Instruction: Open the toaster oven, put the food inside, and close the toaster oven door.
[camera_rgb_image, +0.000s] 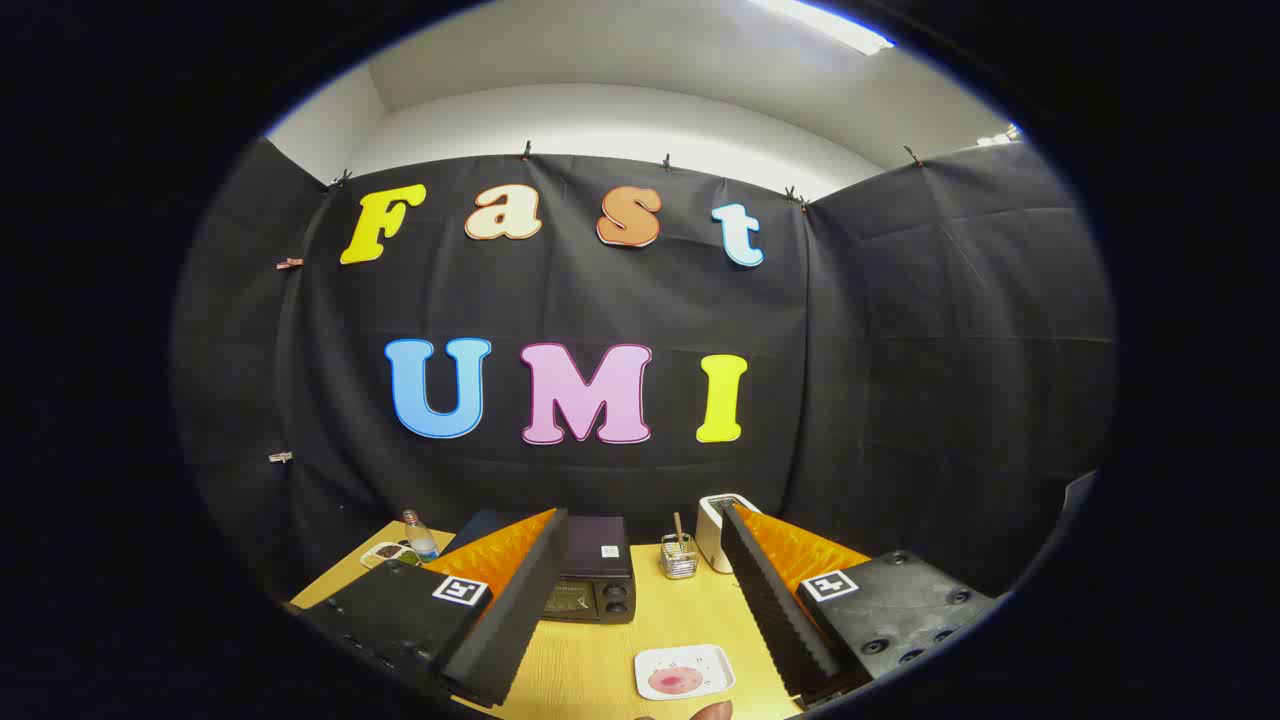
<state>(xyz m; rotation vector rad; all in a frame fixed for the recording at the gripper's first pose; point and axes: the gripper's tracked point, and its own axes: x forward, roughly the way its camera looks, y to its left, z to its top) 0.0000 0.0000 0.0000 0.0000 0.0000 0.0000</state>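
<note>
Tool (640, 560): fingers spread wide, gripping nothing (held above the table (590, 665)).
Toaster oven (592, 580): door closed, beyond the left finger.
Food (677, 682): pink, on a white tray (685, 670) between the fingers.

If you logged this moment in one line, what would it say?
stage: approach | fingers: open, empty, above yellow wooden table | black toaster oven: door closed, beyond fingers | pink food on white square plate: between fingers, untouched
</note>
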